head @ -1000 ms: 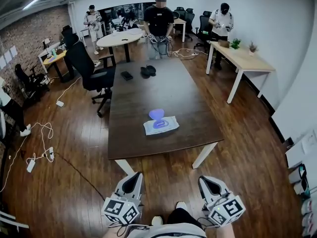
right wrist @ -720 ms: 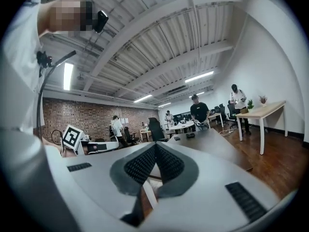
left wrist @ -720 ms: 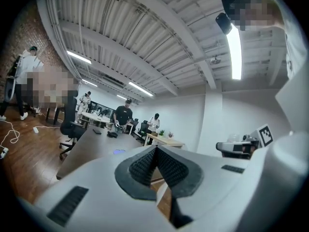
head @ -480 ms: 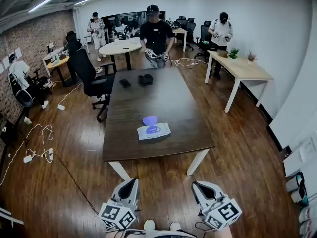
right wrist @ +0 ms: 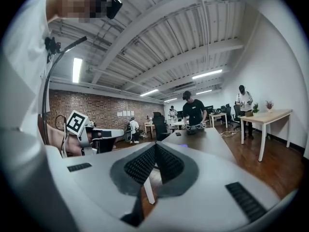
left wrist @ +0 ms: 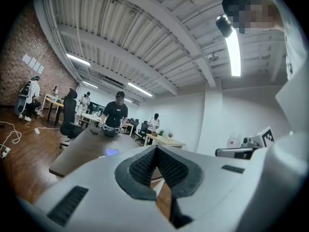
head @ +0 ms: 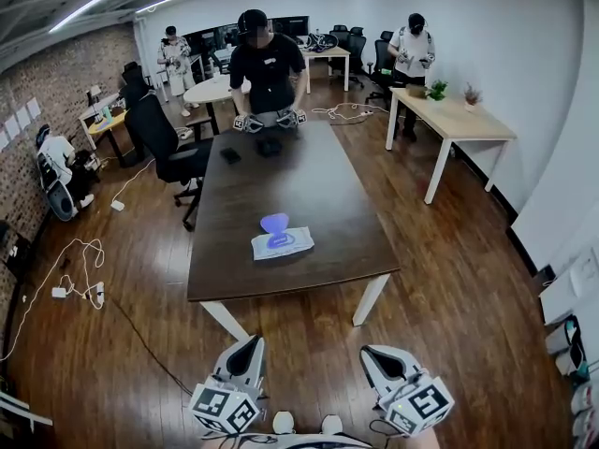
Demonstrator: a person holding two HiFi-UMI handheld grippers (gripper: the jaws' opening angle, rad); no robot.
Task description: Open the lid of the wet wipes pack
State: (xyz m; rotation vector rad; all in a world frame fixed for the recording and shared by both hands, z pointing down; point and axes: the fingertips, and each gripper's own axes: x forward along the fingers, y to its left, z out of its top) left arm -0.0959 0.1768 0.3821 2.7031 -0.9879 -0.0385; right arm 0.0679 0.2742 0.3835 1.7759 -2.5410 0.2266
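The left claw [head: 251, 342] and right claw [head: 374, 354] are hanging pinched together, holding nothing, well apart from the worktop [head: 309, 181] — likely because the wet wipes pack [head: 283, 244] is already lying with its lid [head: 274, 222] flipped up.

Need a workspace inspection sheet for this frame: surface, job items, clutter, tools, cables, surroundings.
Surface: long dark wooden table.
Job's things: wet wipes pack toward the near end; purple lid looks flipped open.
Clutter: dark items at the far end.
Grippers: left tool and right tool shut, empty, short of the table.
Cables: white cables on the floor at left.
Surroundings: person at the far end, office chair, light desk.
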